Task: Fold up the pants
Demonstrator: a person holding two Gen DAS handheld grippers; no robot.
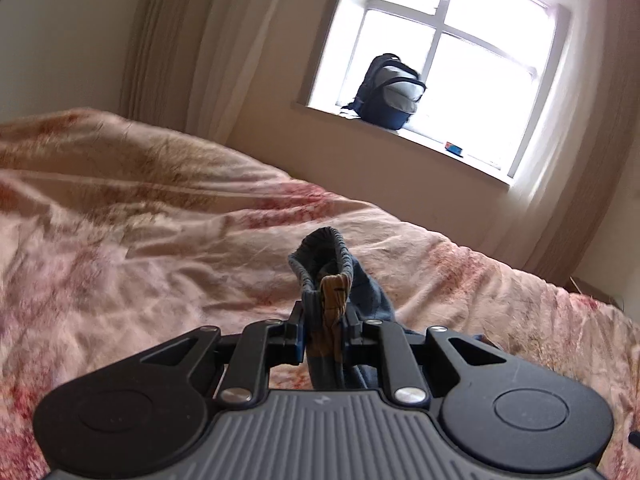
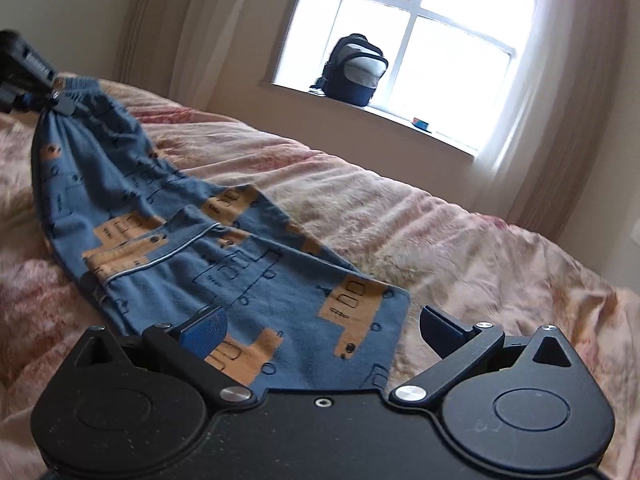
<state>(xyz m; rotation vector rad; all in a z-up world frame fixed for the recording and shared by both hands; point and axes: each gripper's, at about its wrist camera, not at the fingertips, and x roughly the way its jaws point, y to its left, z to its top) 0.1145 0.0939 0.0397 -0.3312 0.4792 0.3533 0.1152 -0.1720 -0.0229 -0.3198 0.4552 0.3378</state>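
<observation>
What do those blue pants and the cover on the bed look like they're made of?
The pants look like soft, matte knit cotton, pyjama style: they drape limply, with a gathered elastic waistband and printed tan shapes. The bed cover seems a plush, fleecy blanket: its pink surface looks fuzzy and rumples into soft folds. Neither fibre can be told for certain.

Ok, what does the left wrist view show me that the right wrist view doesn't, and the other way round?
Left wrist only: close up, the left claw is shut on the bunched waistband of the pants.
Right wrist only: the pants run stretched across the bed to the open right claw, with the hem end lying between its fingers; the left claw shows from the side.
Both: the pink bedspread, the backpack on the windowsill, the window and curtains.
</observation>
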